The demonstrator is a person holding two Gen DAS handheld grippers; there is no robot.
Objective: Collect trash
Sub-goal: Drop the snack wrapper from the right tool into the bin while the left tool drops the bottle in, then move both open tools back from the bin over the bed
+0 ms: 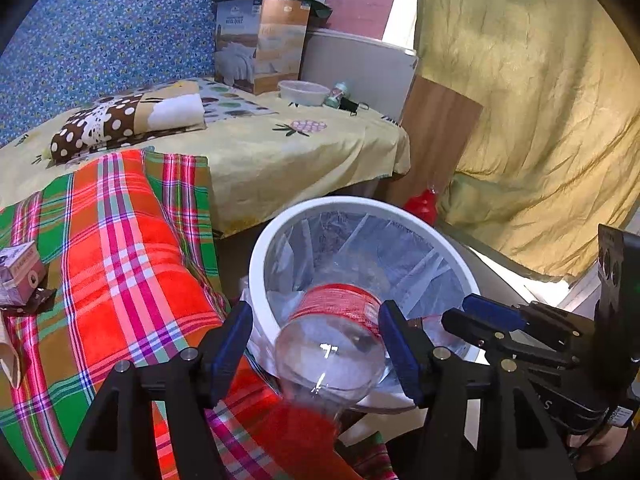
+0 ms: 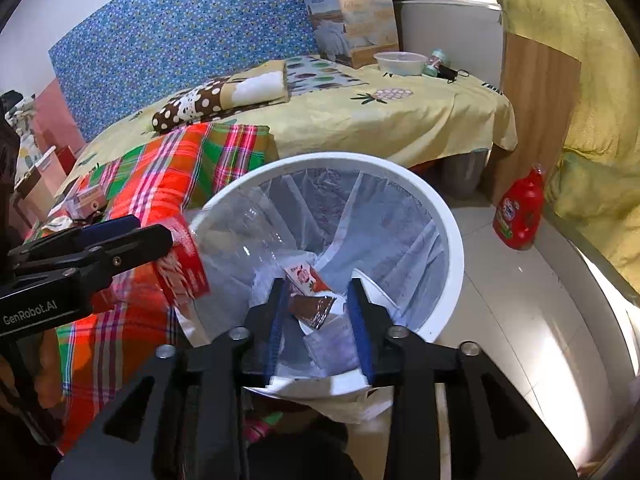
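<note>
A clear plastic bottle with a red label (image 1: 336, 340) lies between the fingers of my left gripper (image 1: 316, 344), over the near rim of the white trash bin (image 1: 256, 256). The left jaws are wide and touch only its right side; the bottle looks loose and blurred. In the right wrist view the bottle (image 2: 224, 252) tips into the bin (image 2: 448, 216), beside my left gripper (image 2: 132, 232). My right gripper (image 2: 318, 312) is open over the bin; wrappers (image 2: 308, 280) lie in the liner below it. It also shows in the left wrist view (image 1: 476, 320).
A plaid blanket (image 1: 132, 248) covers the bed at left, with a small carton (image 1: 20, 276) and wrapper on it. A bowl (image 1: 304, 92), a box (image 1: 260, 44) and a pillow (image 1: 120, 124) sit further back. A red detergent bottle (image 2: 520, 212) stands on the floor right of the bin.
</note>
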